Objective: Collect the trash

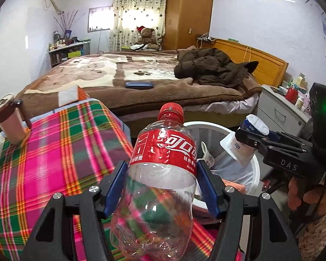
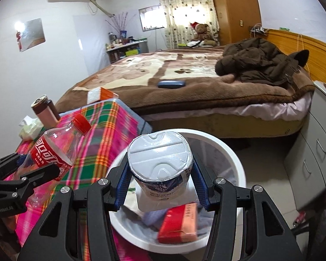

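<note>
My left gripper (image 1: 162, 187) is shut on an empty clear cola bottle (image 1: 160, 169) with a red label and red cap, held over the edge of the plaid-covered table (image 1: 54, 152). The bottle (image 2: 54, 150) also shows at the left of the right wrist view. My right gripper (image 2: 160, 184) is shut on a white yogurt cup (image 2: 160, 163) with a foil lid, held above the white trash bin (image 2: 232, 152). The bin holds a red carton (image 2: 180, 224) and paper. In the left wrist view the cup (image 1: 250, 134) hangs over the bin (image 1: 208, 126).
A brown thermos (image 1: 8, 119), crumpled tissue (image 2: 29, 129) and an orange-white box (image 2: 102, 94) are on the table. Behind lies a bed (image 1: 141, 76) with a brown jacket (image 1: 215, 67) and a blue case (image 1: 139, 85). A grey drawer unit (image 2: 315, 158) stands right of the bin.
</note>
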Motion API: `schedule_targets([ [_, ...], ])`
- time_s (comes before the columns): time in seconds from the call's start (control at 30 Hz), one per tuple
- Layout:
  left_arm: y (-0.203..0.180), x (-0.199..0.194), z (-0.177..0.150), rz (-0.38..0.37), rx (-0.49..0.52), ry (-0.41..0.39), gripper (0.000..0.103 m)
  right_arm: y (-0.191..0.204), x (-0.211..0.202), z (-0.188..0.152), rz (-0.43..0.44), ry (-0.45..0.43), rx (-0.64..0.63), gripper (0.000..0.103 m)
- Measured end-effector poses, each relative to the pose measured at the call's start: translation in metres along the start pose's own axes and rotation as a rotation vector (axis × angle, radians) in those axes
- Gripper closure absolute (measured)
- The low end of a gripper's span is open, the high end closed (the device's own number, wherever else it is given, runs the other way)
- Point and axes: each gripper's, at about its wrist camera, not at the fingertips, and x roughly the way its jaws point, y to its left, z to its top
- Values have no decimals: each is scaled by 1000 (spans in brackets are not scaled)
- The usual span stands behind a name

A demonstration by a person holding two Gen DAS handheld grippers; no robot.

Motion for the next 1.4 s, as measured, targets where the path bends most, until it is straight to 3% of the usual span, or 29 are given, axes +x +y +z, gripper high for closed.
schedule_targets([
  [0.37,-37,31,-3,-60,13,53,36,-30,17,-8,-47,73,25,50],
  [0.7,-51,65,-7,-55,15,127,36,-38,39,-12,-62,160,-3,47],
  [0.8,-49,66,-8,-76,0,127,28,-39,38,-13,-60,160,-1,34],
  [1.4,-39,24,-8,-36,-30,34,24,-27,-10,-15,-55,45,51,34],
])
